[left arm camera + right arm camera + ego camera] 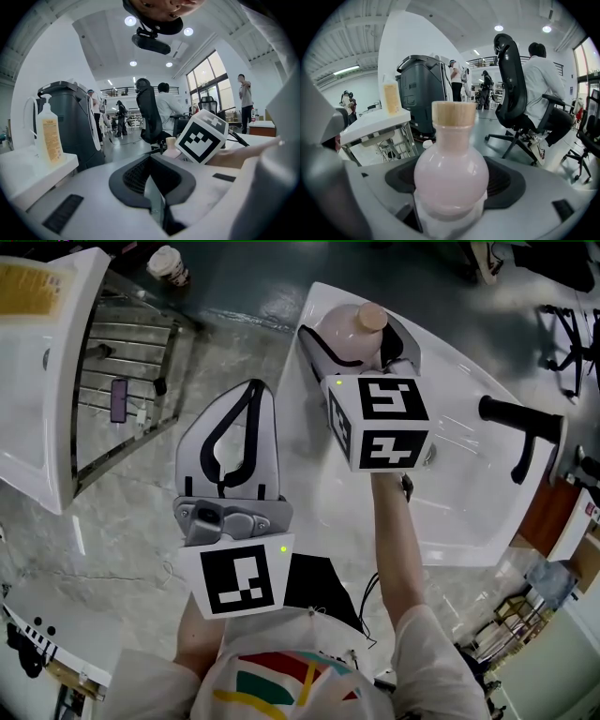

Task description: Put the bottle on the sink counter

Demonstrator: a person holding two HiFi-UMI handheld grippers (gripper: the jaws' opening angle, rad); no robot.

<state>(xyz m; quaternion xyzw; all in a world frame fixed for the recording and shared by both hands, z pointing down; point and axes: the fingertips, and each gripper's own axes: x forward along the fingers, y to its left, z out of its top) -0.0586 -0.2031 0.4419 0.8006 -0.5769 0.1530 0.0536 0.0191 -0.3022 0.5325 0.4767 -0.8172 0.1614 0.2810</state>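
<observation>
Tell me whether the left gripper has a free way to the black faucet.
Probably not directly: the right gripper, shut on the pink bottle, and its forearm lie between the left gripper and the faucet; it would have to go around.

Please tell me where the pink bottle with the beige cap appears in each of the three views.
Head view: the pink bottle is top centre, in the right tool.
Left gripper view: only the bottle's top shows, right of centre.
Right gripper view: the bottle fills the centre, between the jaws.
Landmark: the grey bin, in both gripper views.
</observation>
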